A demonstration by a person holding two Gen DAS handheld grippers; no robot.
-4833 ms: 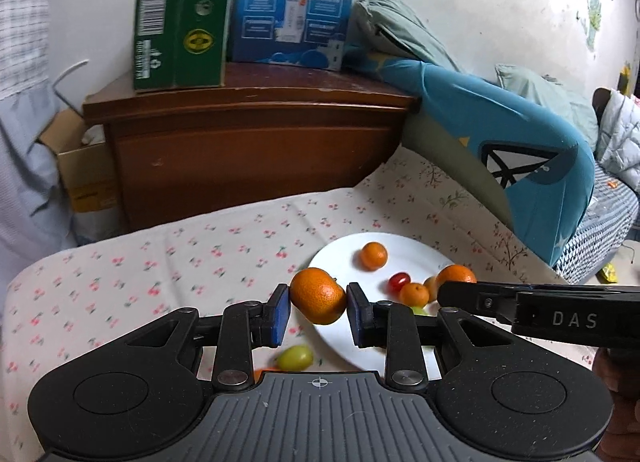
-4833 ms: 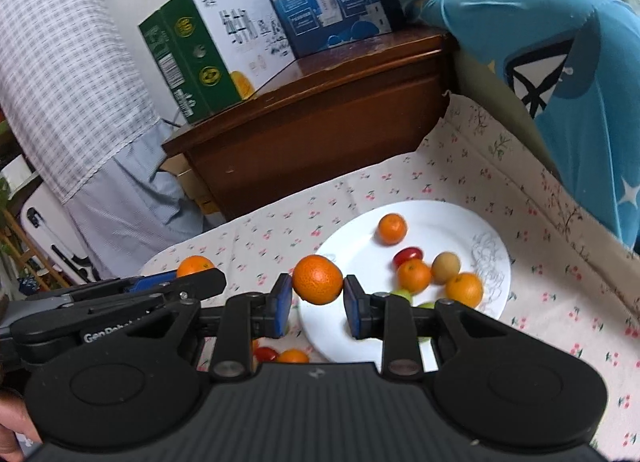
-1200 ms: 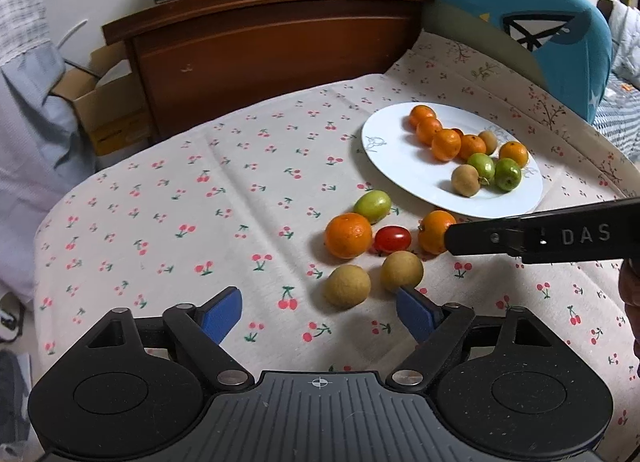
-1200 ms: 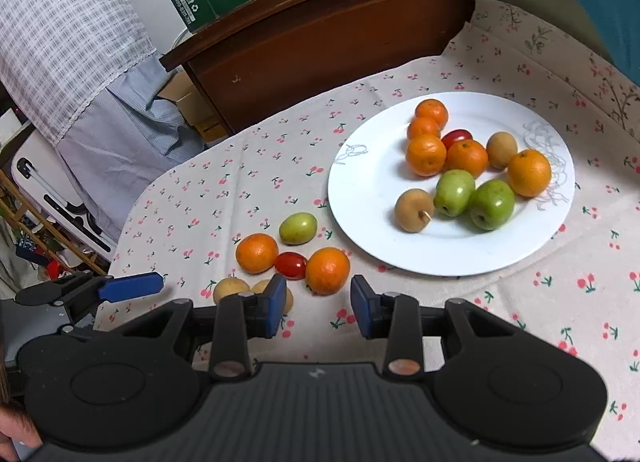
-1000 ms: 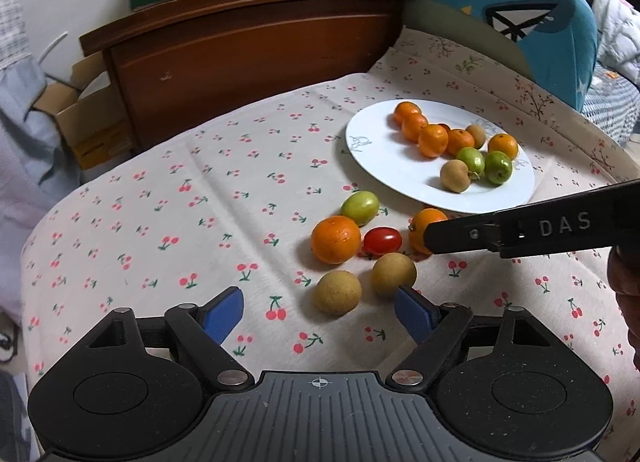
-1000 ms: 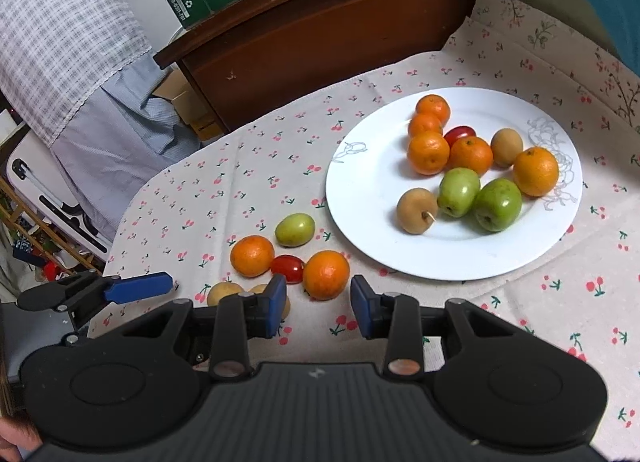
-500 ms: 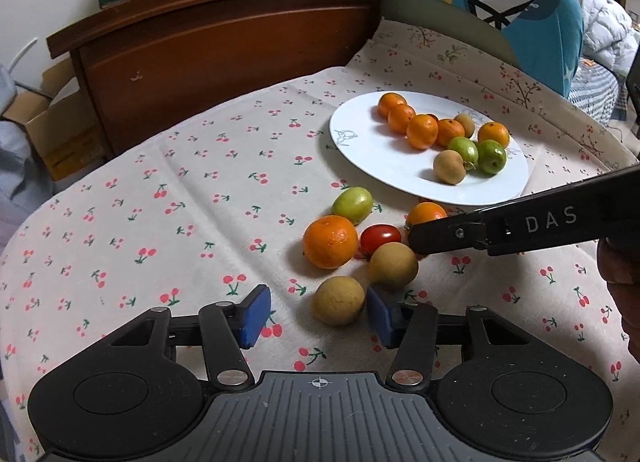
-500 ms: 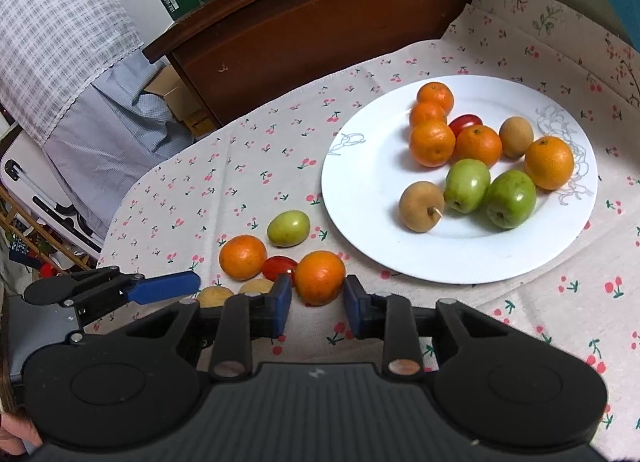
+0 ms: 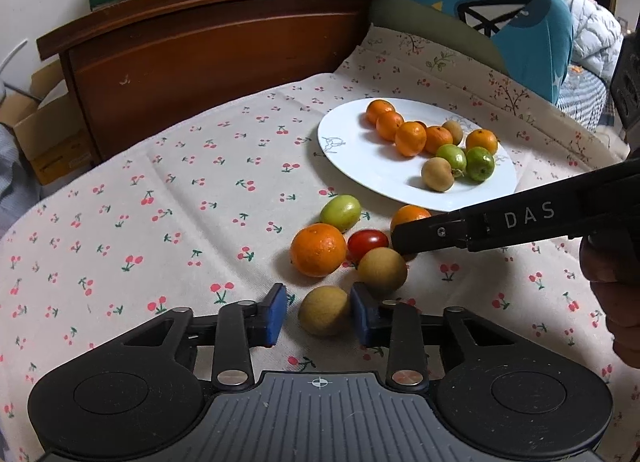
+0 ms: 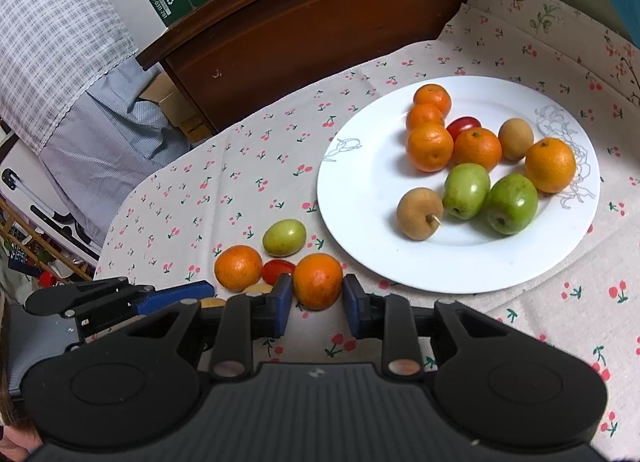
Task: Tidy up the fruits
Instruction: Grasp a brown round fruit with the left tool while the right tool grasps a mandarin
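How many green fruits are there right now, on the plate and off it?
3. Two green fruits sit side by side on the white plate: one left, one right. A paler green fruit lies on the tablecloth left of the plate. None seems hidden.

cherry-print tablecloth (image 9: 168,198), plate (image 9: 360,166), loose fruit (image 9: 318,249)

Oranges (image 10: 429,146): seven, five on the plate and two on the cloth
Green fruits (image 10: 466,190): three, two on the plate, one off it
Brown fruits (image 10: 419,213): four, two plated, two on the cloth
Cherry tomatoes (image 10: 463,124): two, one each place
White plate (image 10: 460,258): one
Grippers (image 9: 319,314): two
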